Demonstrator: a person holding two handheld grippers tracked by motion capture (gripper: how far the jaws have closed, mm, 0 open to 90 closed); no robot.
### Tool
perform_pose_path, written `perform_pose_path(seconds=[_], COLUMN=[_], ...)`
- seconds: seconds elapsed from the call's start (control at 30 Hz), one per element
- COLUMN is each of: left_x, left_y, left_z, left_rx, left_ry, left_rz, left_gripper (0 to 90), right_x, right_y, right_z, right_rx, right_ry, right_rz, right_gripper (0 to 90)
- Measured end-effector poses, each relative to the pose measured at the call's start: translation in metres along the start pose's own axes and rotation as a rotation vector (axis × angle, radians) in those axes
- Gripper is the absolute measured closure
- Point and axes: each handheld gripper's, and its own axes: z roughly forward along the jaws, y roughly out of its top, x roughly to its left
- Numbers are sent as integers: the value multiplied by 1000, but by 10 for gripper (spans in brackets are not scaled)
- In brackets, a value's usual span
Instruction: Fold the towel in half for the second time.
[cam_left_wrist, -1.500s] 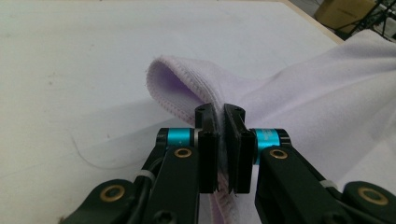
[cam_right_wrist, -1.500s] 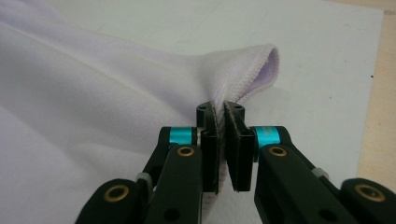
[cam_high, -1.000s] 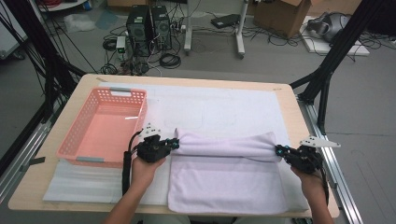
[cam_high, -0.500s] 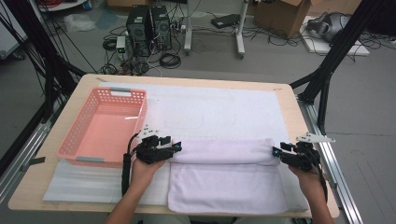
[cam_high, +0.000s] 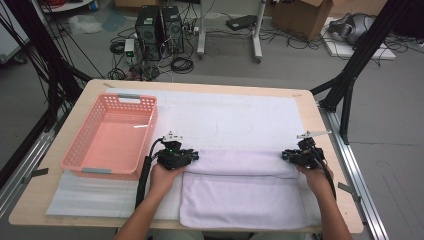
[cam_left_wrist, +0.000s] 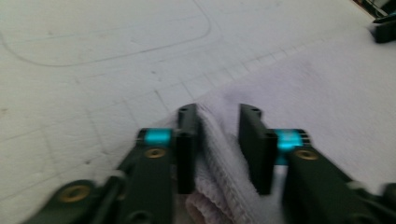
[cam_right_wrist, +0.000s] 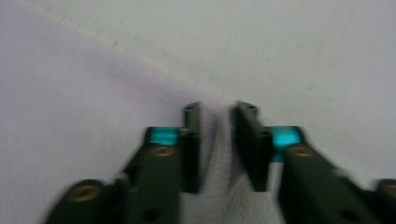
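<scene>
A pale lilac towel (cam_high: 240, 200) lies on the near half of the table, its far edge folded over into a band (cam_high: 235, 162). My left gripper (cam_high: 192, 156) is at the band's left end. In the left gripper view the towel fold (cam_left_wrist: 219, 154) runs between the jaws of the left gripper (cam_left_wrist: 218, 135), which have just been closing; it leans on one pad, with a gap to the other. My right gripper (cam_high: 286, 156) is at the band's right end. Its jaws have just been closing, and in the right gripper view the right gripper (cam_right_wrist: 217, 135) pinches the towel edge (cam_right_wrist: 217, 186).
A pink plastic basket (cam_high: 107, 171) stands empty at the left of the table, close to my left hand. A white mat (cam_high: 225, 115) covers the wooden table (cam_high: 310, 107) beyond the towel. Cables trail from both grippers toward the near edge.
The raised fold has been laid flat on the towel. Both hands shifted inward along the band, the right one more. The jaws opened and have come together again on the folded edge.
</scene>
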Motion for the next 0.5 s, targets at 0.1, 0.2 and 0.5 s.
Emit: perform_pose_path(seconds=[0.1, 0.2, 0.5], left_x=[-4, -9, -20], left_y=[-2, -5, -22], left_z=[-8, -22, -51], left_rx=[-41, -105, -203], left_ry=[-4, -24, -90], left_rz=[19, 47, 41], left_gripper=[811, 816, 811], right_x=[2, 8, 32], right_y=[-9, -16, -40], right_z=[-7, -22, -60], right_rx=[-55, -145, -326], right_ry=[-16, -25, -35], right_rz=[-27, -34, -61], right_gripper=[855, 857, 856])
